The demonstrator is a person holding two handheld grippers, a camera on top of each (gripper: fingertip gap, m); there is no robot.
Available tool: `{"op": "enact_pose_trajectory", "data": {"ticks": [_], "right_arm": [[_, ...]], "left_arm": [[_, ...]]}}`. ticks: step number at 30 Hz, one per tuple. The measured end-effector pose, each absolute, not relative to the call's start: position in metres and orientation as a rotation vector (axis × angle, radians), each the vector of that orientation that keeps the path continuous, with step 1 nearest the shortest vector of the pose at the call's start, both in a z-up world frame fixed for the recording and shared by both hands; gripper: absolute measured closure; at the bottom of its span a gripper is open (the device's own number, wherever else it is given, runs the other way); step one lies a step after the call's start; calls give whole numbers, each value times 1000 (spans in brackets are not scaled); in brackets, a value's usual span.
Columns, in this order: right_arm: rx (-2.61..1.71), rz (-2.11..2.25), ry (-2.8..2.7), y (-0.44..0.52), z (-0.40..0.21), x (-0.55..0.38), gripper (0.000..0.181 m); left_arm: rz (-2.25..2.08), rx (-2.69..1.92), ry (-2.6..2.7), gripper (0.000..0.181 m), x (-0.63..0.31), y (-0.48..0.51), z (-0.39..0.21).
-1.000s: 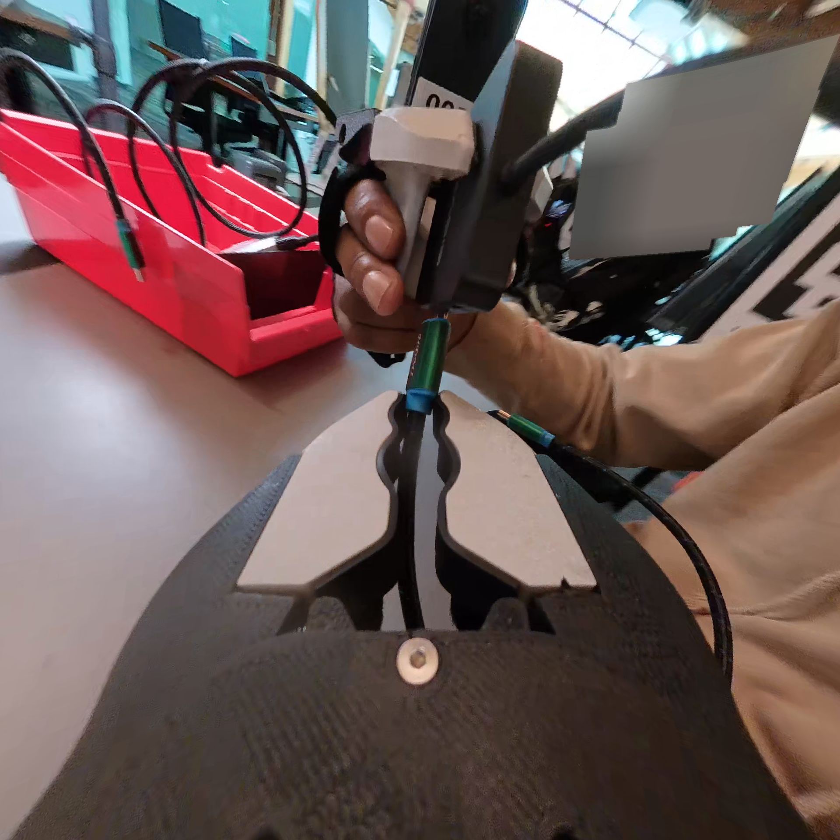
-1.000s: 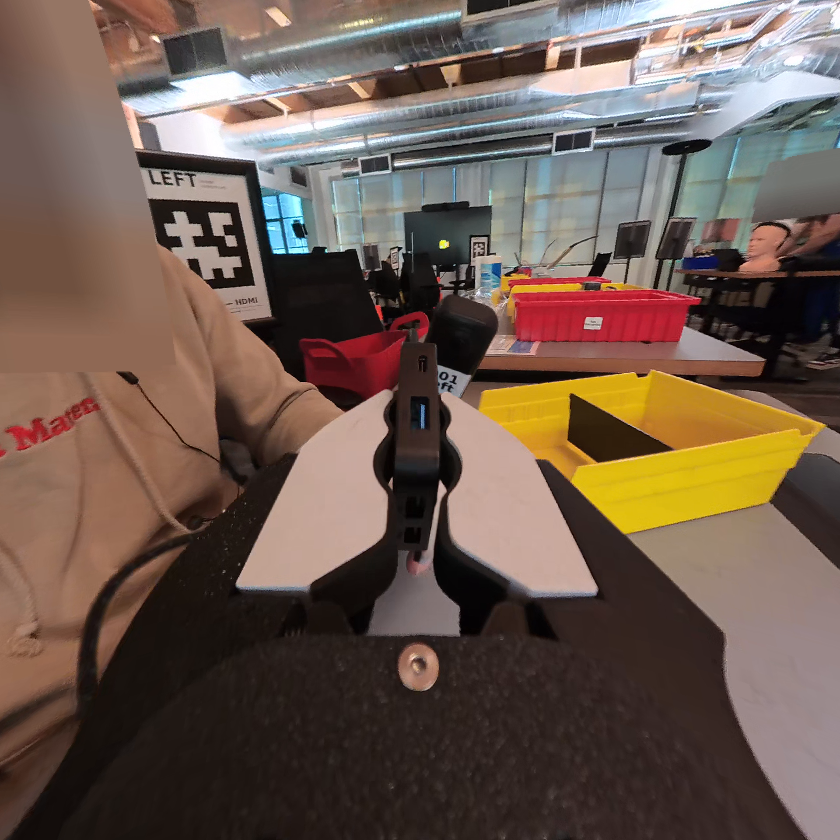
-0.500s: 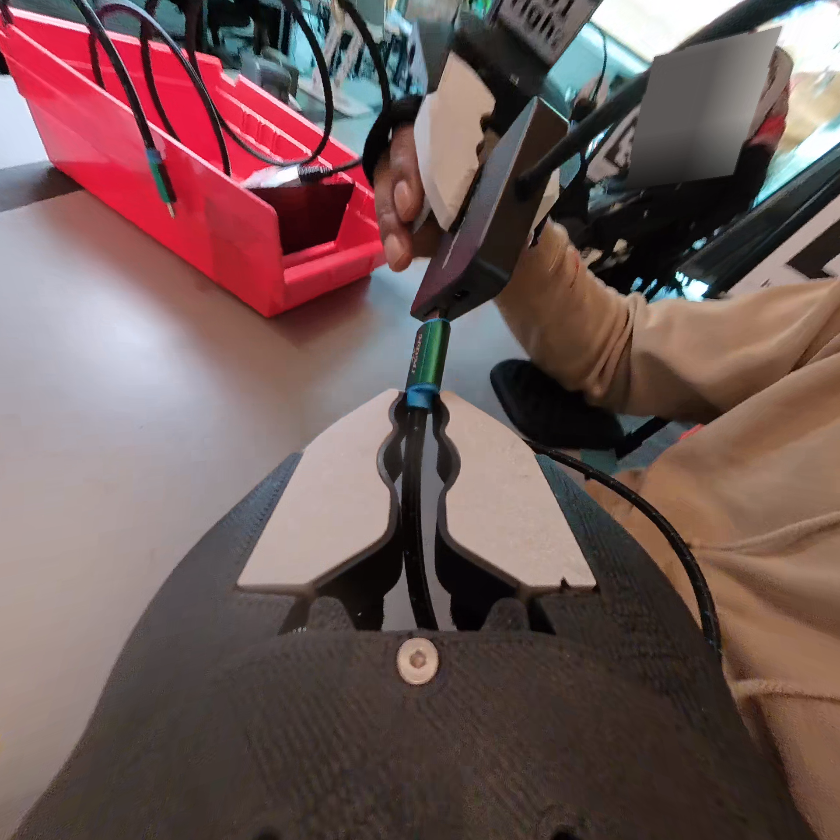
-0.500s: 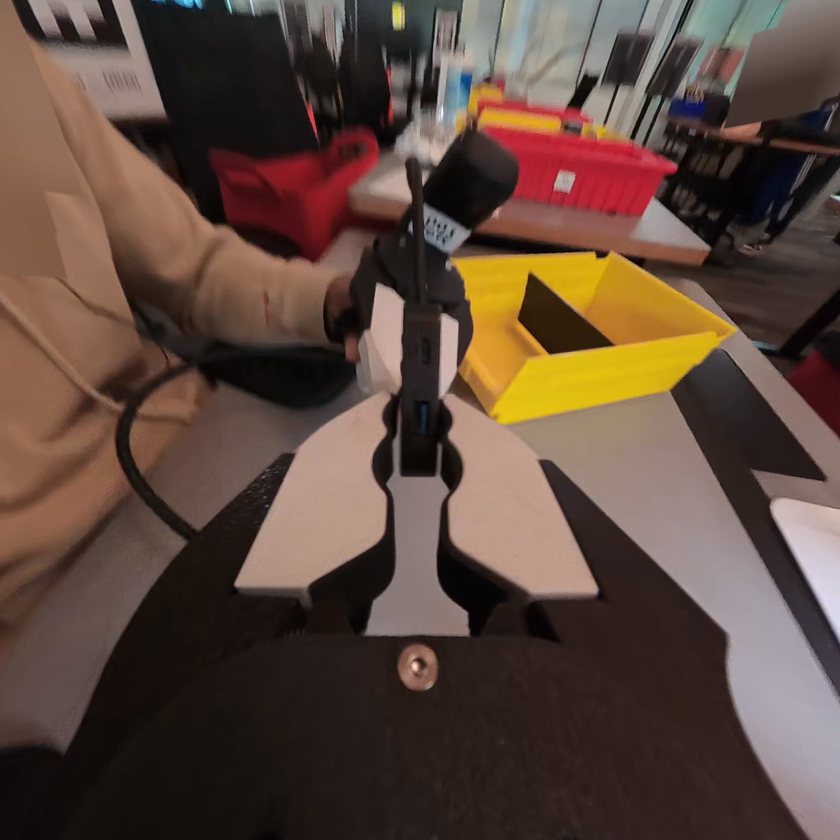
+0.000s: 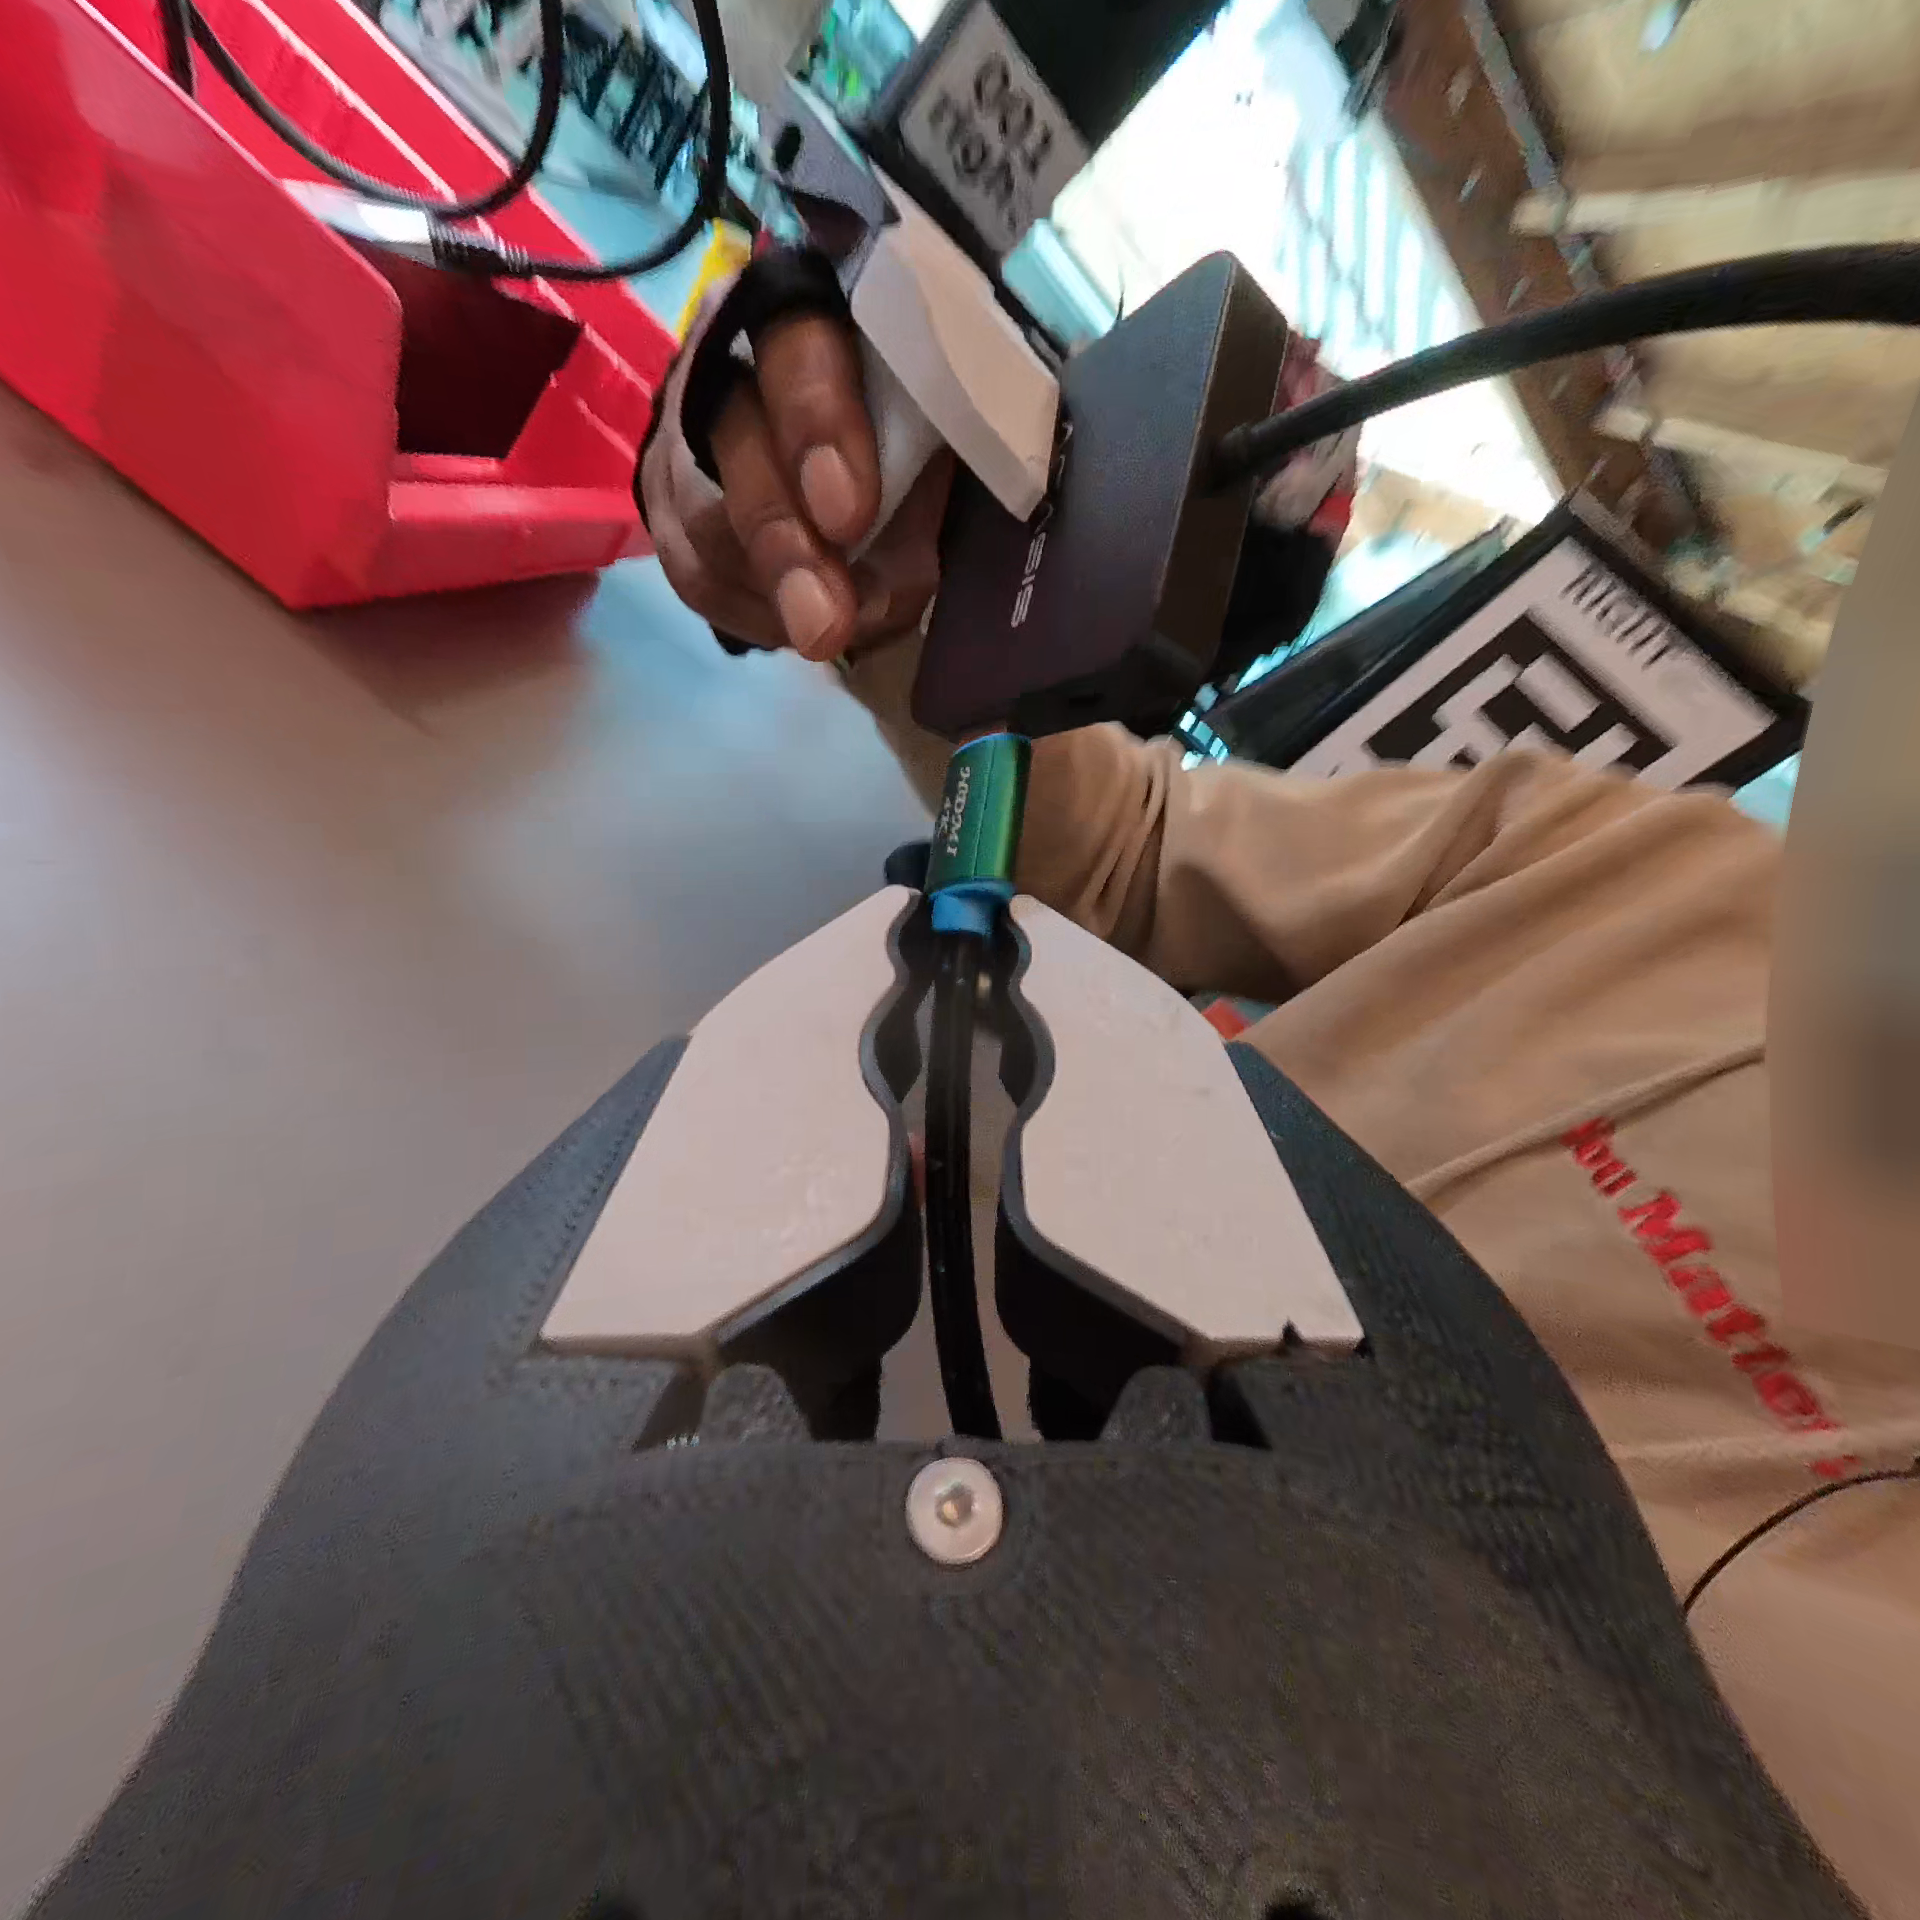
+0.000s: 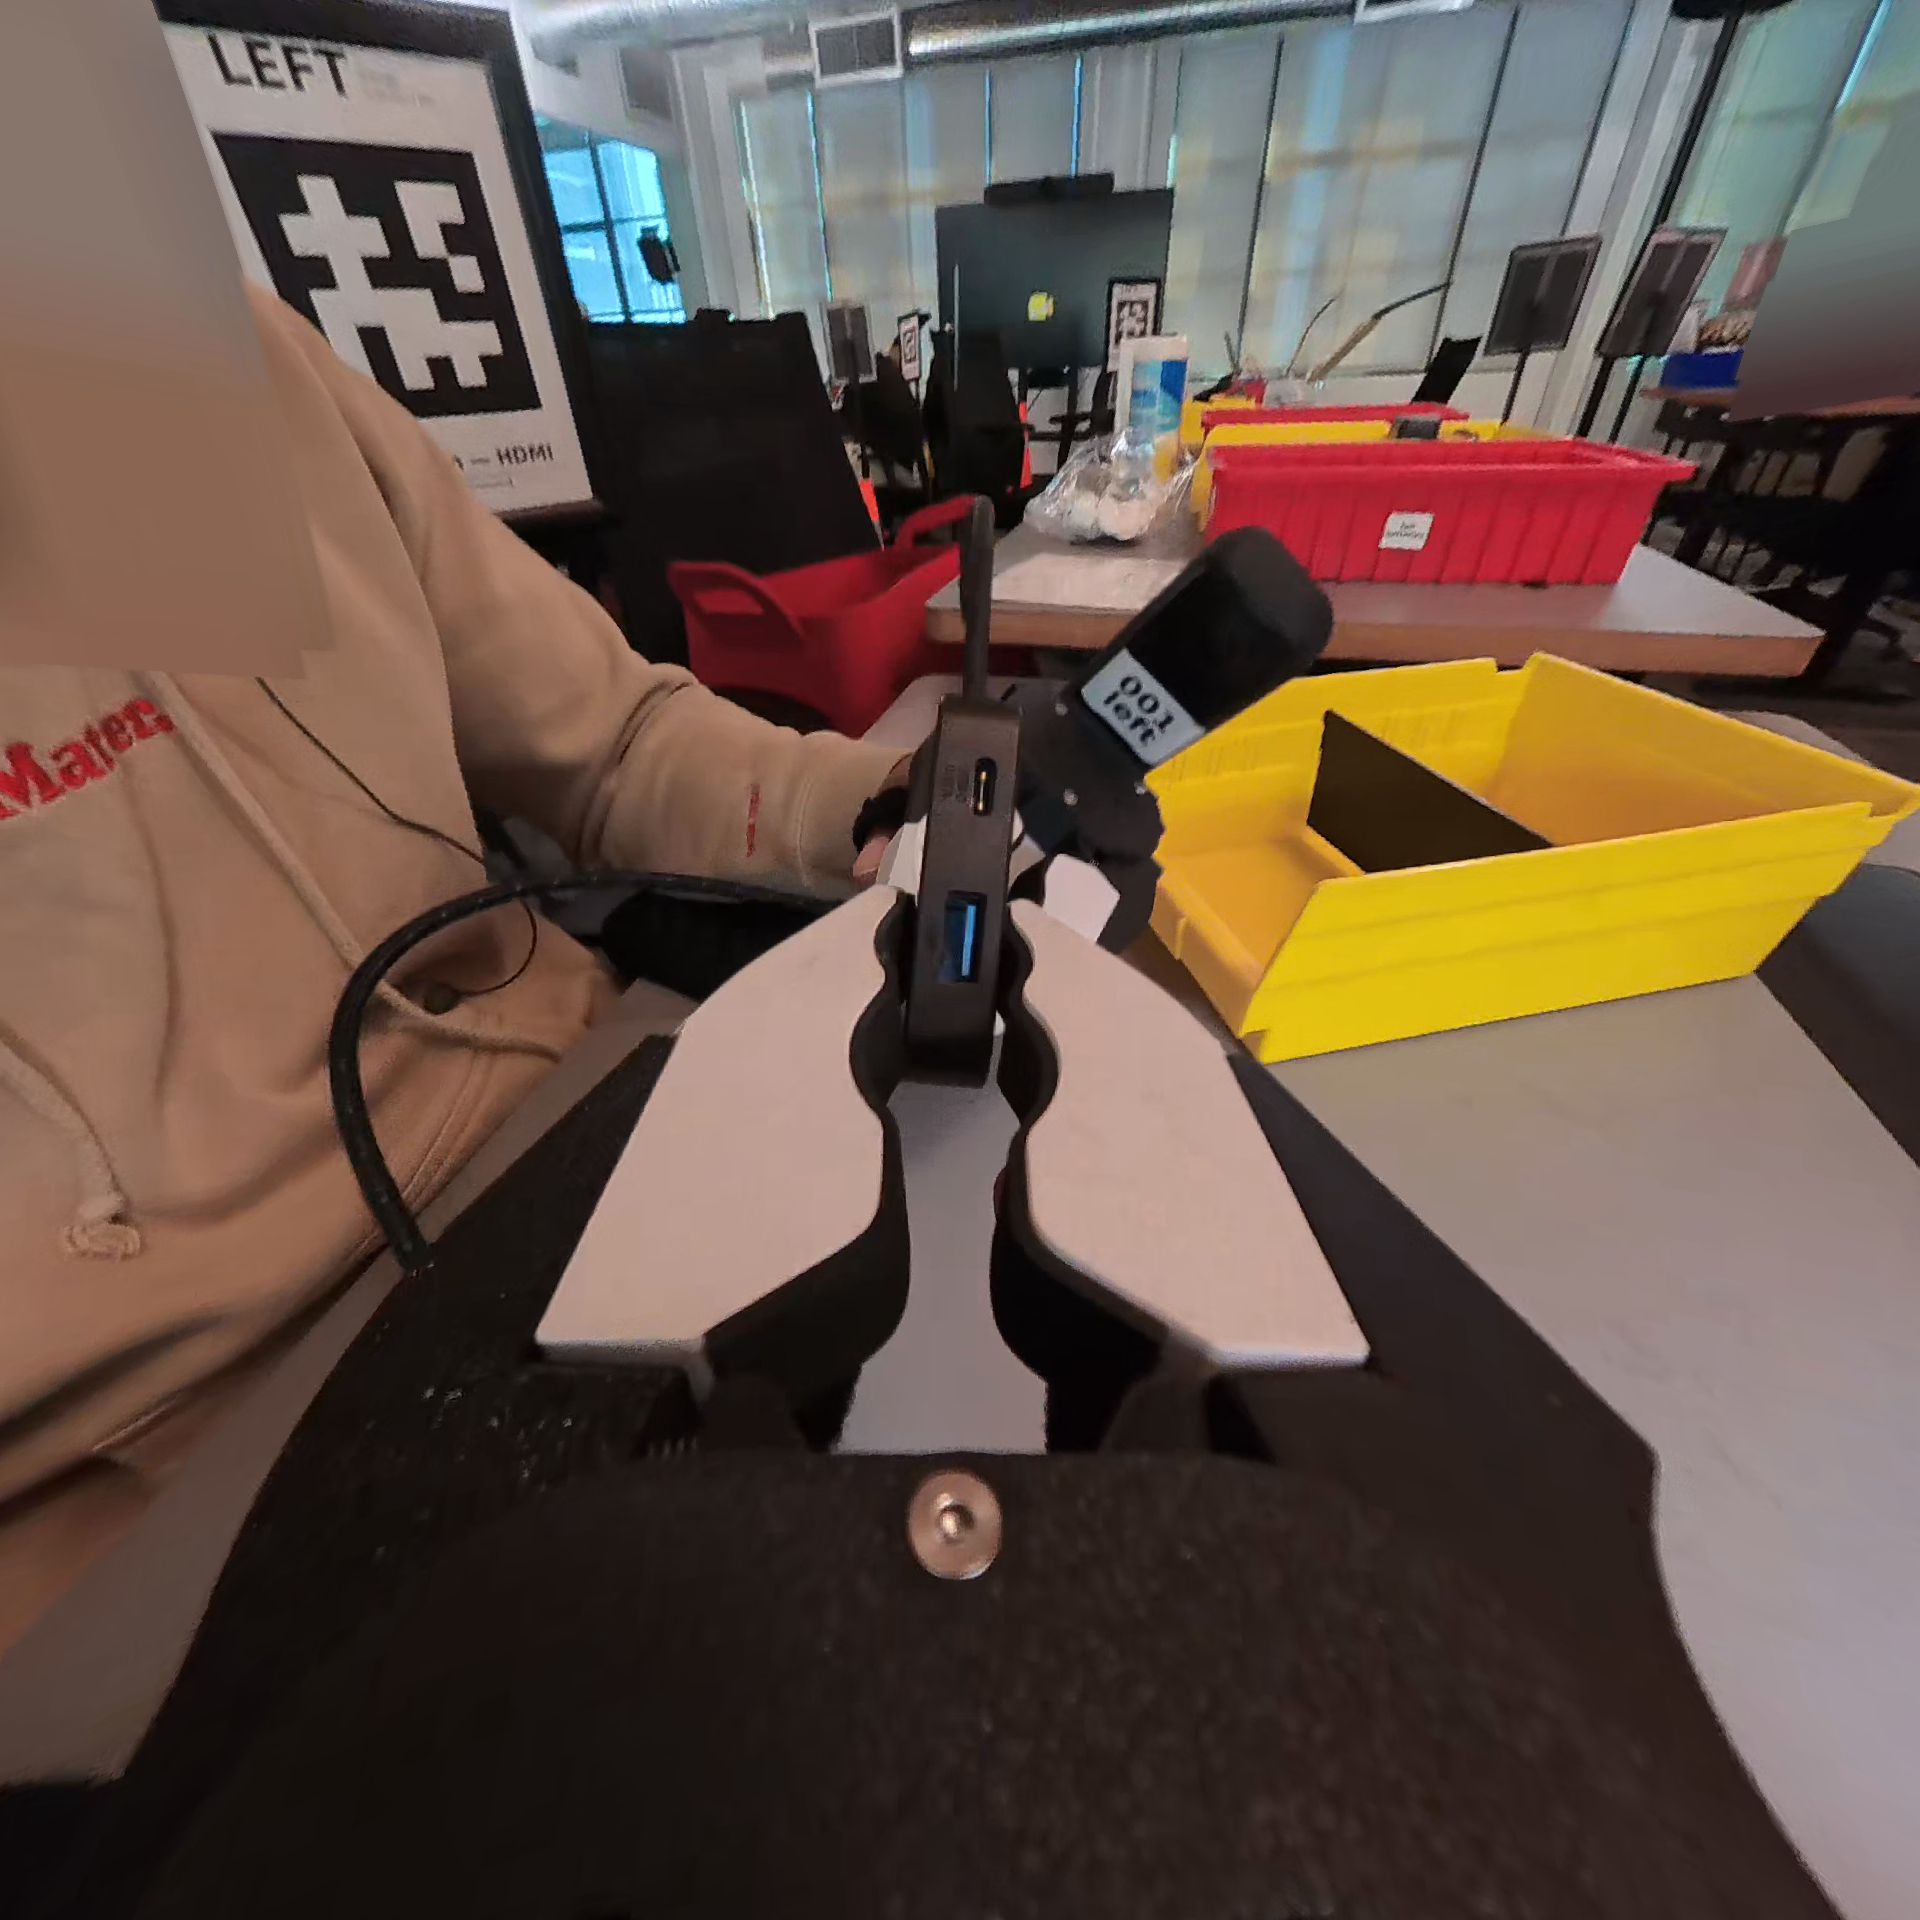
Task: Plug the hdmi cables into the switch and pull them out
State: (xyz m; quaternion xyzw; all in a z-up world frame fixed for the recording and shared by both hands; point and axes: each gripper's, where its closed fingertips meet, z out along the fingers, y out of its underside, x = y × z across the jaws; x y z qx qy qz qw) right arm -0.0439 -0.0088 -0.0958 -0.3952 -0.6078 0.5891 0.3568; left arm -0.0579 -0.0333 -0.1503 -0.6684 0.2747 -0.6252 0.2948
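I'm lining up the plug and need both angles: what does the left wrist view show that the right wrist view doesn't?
Only the left wrist view shows the green HDMI plug at the switch's edge, the left gripper shut on its black cable, and the red bin with spare cables.

Only the right wrist view shows the switch's side ports, including the blue port, and the yellow bin.

Both show the switch clamped in the right gripper and the grey table. Whether the plug is seated cannot be told.
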Motion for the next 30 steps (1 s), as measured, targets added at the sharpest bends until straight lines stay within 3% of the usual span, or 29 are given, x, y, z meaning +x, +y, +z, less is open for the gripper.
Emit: {"op": "enact_pose_trajectory", "data": {"ticks": [6, 19, 25, 30], "right_arm": [[-1037, 1535, -1429, 3, -82, -51, 167], [-1152, 1624, -1650, -12, -120, -46, 167], [-1233, 1394, -1786, -6, -136, -42, 167], [-1264, 1241, -1833, -6, -135, -38, 137]], "left_arm": [[-1741, -1703, 612, 170, -65, -27, -133], [-1642, -1888, 874, 171, -49, -48, -172], [-1466, -1946, 894, 170, -56, -37, -184], [-1394, -1978, 921, 170, -56, -35, -195]]}}
